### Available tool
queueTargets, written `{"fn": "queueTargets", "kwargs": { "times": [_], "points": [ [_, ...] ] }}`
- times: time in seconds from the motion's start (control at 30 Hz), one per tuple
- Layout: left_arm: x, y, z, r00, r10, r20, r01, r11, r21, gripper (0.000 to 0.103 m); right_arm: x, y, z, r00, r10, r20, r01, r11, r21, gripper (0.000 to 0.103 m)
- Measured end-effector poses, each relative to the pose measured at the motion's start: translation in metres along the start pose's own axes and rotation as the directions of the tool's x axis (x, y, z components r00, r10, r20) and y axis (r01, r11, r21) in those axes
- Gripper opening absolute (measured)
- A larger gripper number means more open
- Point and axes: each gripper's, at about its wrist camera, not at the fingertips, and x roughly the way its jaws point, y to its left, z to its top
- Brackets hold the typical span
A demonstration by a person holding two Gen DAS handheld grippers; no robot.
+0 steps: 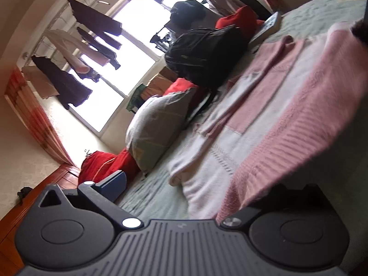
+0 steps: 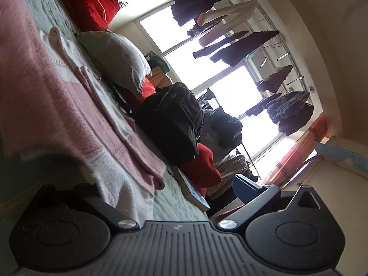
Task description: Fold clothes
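Observation:
A pink and white knit sweater (image 1: 264,96) lies spread on the pale green bedspread (image 1: 151,184). My left gripper (image 1: 200,181) stands open at its near edge. Its blue left fingertip (image 1: 113,182) is bare, and the other finger is hidden under a raised pink ribbed hem (image 1: 287,151) that drapes over it. In the right wrist view the same sweater (image 2: 57,96) fills the left side. My right gripper (image 2: 156,184) is open too. Its blue right fingertip (image 2: 246,187) is free, and the left finger is covered by the pink and white cloth (image 2: 115,168).
Along the bed's far side sit a black backpack (image 1: 204,55), a grey pillow (image 1: 158,131), red cushions (image 1: 103,168) and a book (image 1: 266,30). Behind them a bright window (image 2: 230,87) has dark clothes (image 2: 248,48) hanging on a rack and an orange curtain (image 1: 34,119).

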Motion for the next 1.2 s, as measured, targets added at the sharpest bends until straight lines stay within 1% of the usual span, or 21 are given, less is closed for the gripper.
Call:
{"fn": "queueTargets", "kwargs": {
  "times": [0.33,0.67,0.87,1.2],
  "points": [
    [0.026,0.016,0.011,1.000,-0.007,0.005,0.007,1.000,-0.004,0.103,0.027,-0.006,0.013,1.000,0.002,0.013,-0.002,1.000,-0.025,0.103],
    [0.061,0.033,0.022,1.000,0.008,0.012,-0.008,1.000,-0.006,0.103,0.068,-0.011,0.034,1.000,-0.013,0.023,0.013,0.999,-0.041,0.103],
    [0.088,0.037,0.029,1.000,0.008,0.010,-0.008,1.000,0.006,0.103,0.097,-0.011,0.044,1.000,-0.015,0.025,0.016,0.999,-0.051,0.103],
    [0.140,0.042,0.037,1.000,0.006,-0.005,-0.006,1.000,0.001,0.103,0.148,-0.006,0.056,1.000,-0.011,0.023,0.012,0.999,-0.049,0.103]
  ]
}}
